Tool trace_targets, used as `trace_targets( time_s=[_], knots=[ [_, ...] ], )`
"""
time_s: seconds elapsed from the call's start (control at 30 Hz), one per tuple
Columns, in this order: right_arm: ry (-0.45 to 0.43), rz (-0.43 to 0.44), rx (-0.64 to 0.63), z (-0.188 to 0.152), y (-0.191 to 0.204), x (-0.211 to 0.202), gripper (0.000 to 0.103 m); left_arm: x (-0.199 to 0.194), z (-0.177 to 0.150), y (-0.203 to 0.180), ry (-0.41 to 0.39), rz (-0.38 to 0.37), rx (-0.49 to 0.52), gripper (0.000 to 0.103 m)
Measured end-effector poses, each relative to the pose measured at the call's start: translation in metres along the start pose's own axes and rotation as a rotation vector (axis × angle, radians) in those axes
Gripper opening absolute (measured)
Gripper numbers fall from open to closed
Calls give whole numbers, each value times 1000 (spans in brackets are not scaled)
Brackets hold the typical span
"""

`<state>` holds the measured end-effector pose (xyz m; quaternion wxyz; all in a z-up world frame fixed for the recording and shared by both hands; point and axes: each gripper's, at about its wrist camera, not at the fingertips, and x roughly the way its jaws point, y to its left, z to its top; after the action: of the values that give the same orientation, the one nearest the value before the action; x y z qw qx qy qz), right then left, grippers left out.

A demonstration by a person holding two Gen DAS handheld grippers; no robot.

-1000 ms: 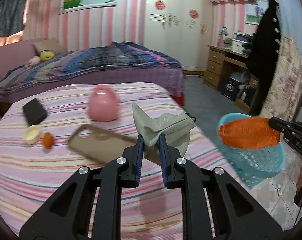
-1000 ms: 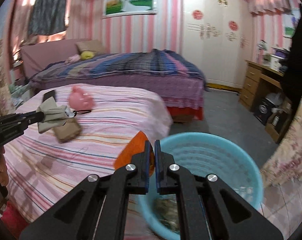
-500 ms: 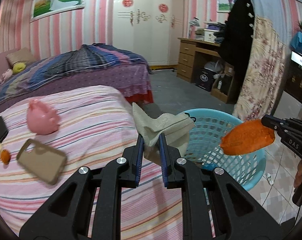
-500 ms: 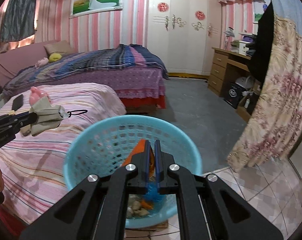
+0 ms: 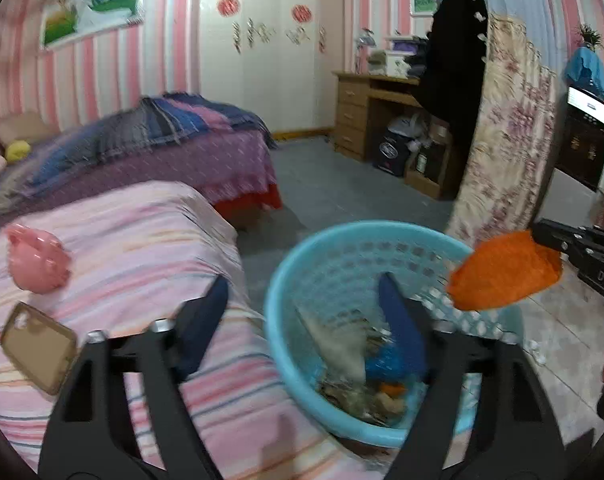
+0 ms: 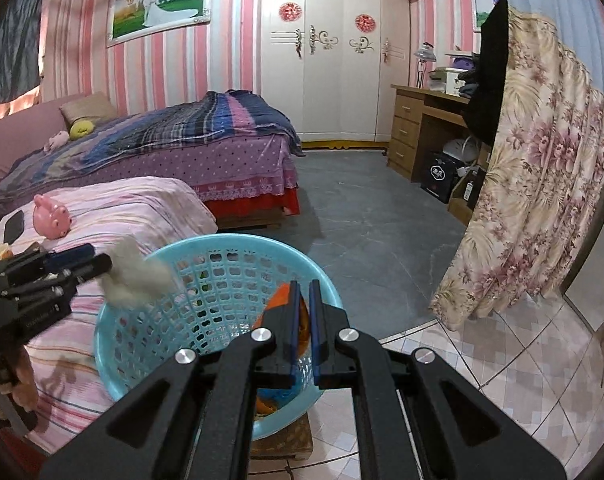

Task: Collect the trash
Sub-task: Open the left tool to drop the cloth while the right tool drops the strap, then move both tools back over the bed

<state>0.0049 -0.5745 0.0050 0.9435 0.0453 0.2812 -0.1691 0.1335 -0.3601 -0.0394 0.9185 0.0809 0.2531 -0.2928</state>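
Observation:
A light blue mesh basket point(image 5: 326, 248) point(image 6: 222, 248) stands beside the striped bed and holds several scraps. My left gripper point(image 5: 302, 300) is open over its near rim. The crumpled grey paper point(image 5: 342, 344) lies free inside the basket; in the right wrist view it point(image 6: 138, 276) shows blurred just off the left gripper's fingertips point(image 6: 98, 264). My right gripper point(image 6: 301, 312) is shut on an orange wrapper point(image 5: 502, 276) point(image 6: 280, 300) and holds it over the basket's far rim.
On the pink striped bed point(image 5: 142, 232) lie a pink piggy bank point(image 5: 38, 256), a tan phone case point(image 5: 38, 348) and a black phone point(image 6: 14, 226). A second bed, a desk and a floral curtain point(image 6: 534, 184) stand beyond. Tiled floor lies at the right.
My left gripper has opened and let go of the grey paper, which has dropped into the basket. The right gripper still holds the orange wrapper over the basket.

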Motion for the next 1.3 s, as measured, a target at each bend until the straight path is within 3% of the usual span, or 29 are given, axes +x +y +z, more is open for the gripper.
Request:
trace_targets(
  time_s=[0.17, 0.4, 0.47, 0.5, 0.53, 0.67, 0.73, 0.83, 1.03, 1.3],
  knots=[
    [10, 3, 9, -3, 6, 9, 5, -10, 3, 18, -25, 70, 2, 90],
    [13, -5, 44, -1, 18, 23, 6, -36, 1, 48, -69, 150, -1, 94],
    [6, -17, 57, -1, 24, 24, 23, -44, -1, 56, -78, 178, -4, 96],
    [-4, -18, 62, -2, 27, 24, 54, -47, -2, 60, -81, 188, -9, 97],
    [-10, -19, 64, -3, 29, 25, 71, -52, -5, 68, -80, 199, -22, 97],
    [12, -22, 71, -7, 42, 32, 72, -64, -12, 92, -76, 228, -57, 97],
    [8, -29, 62, -8, 49, 32, 83, -71, -16, 104, -76, 246, -73, 97],
    [2, -29, 48, -9, 60, 33, 87, -82, -21, 125, -78, 281, -96, 97],
    [-22, 10, 25, -10, 92, 32, 89, -112, -34, 171, -86, 367, -143, 97],
    [-38, 112, -64, 2, 166, 36, 90, -148, -59, 243, -73, 486, -199, 97]
  ],
)
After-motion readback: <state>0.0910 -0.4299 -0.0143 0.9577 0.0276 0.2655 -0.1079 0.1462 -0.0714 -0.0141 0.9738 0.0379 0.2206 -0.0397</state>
